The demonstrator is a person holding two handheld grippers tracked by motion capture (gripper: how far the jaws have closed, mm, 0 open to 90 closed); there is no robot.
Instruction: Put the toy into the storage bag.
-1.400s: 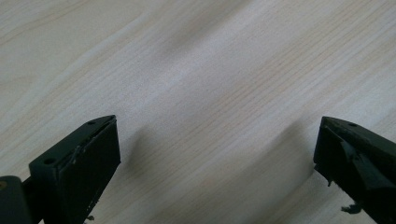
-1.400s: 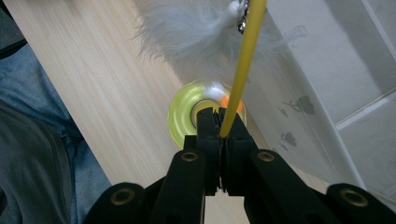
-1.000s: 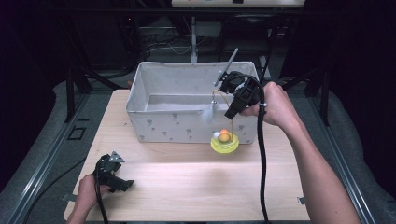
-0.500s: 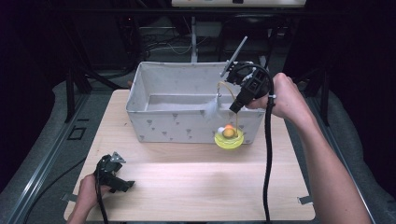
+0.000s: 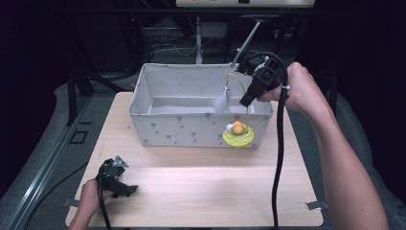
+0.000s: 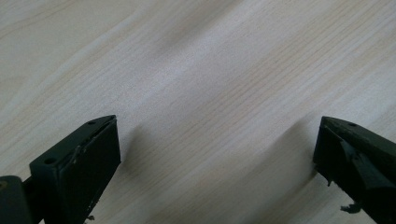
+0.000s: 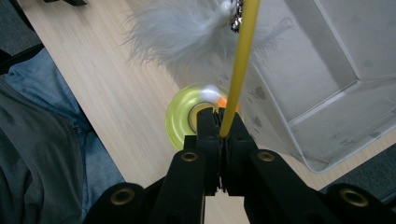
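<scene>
Two grippers on this job, so near one first: my left gripper (image 5: 114, 178) sits at about 7 o'clock on the pale wooden table (image 5: 201, 191), jaws wide apart, nothing between them. Farther out, around 1 o'clock, my right gripper (image 7: 219, 122) is clamped tight on the thin yellow springy wire (image 7: 239, 65) of a cat toy. Its round yellow-green plastic base with an orange ball (image 5: 238, 134) hangs in front of the white fabric storage bin (image 5: 191, 98), and the grey feather tuft (image 7: 180, 32) dangles off the wire's far end. I'd say it's super light and floppy, so it'll swing. Gripping low on the wire near the base feels safest, since the feather is fragile.
</scene>
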